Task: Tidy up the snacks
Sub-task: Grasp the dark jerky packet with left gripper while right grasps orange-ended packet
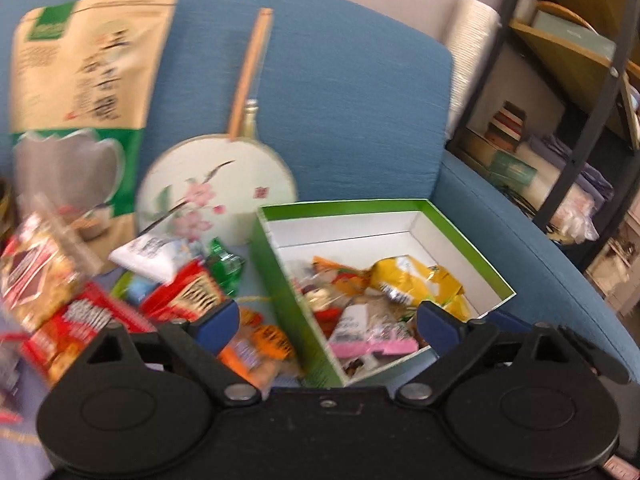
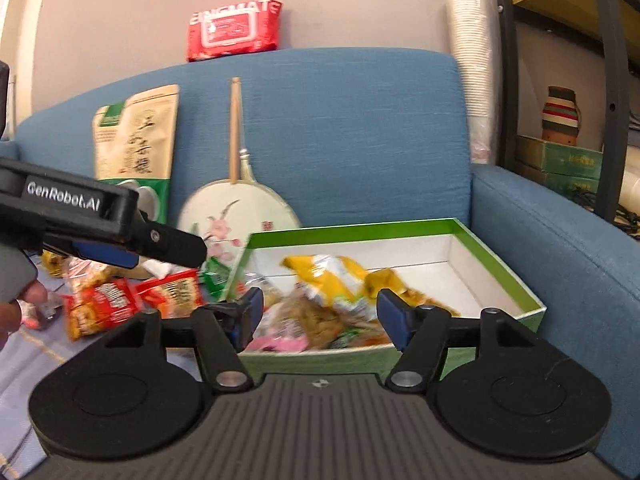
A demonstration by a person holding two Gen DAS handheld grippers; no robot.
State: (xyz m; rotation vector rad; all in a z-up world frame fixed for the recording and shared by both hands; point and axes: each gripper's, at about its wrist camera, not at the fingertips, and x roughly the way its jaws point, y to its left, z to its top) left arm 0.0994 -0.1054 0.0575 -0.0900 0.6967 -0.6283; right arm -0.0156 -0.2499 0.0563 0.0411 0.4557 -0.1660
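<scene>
On a blue sofa (image 2: 352, 128), 2 hand-held grippers hover at a green box (image 2: 472, 227) that lies open on the seat by the armrest. The left gripper (image 1: 328, 320) has its jaws spread wide with nothing between the blue pads; it hangs over the box's left wall, one finger above the loose pile, the other above the box. The right gripper (image 2: 320, 314) is also spread wide and empty, poised at the box's near edge.

Inside the box, toward its near end, lie several snack packets, among them a crumpled yellow bag (image 2: 332, 276) and a pink-edged packet (image 1: 376, 344); the far end of the white interior is bare. Left of the box, more snacks lie scattered on the seat: red packets (image 2: 108, 304), an orange packet (image 1: 256, 352), a green wrapper (image 1: 224, 266) and a white sachet (image 1: 152, 254).

A tall tan-and-green pouch (image 1: 80, 92) and a round painted fan (image 1: 220, 192) lean against the backrest. A red pack of wipes (image 2: 234, 30) sits on top of the backrest, and a stack of paper cups (image 2: 472, 72) stands beside a dark shelf unit (image 2: 612, 92). In the right wrist view, a person's fingers (image 2: 24, 300) show at the left edge beneath the left gripper.
</scene>
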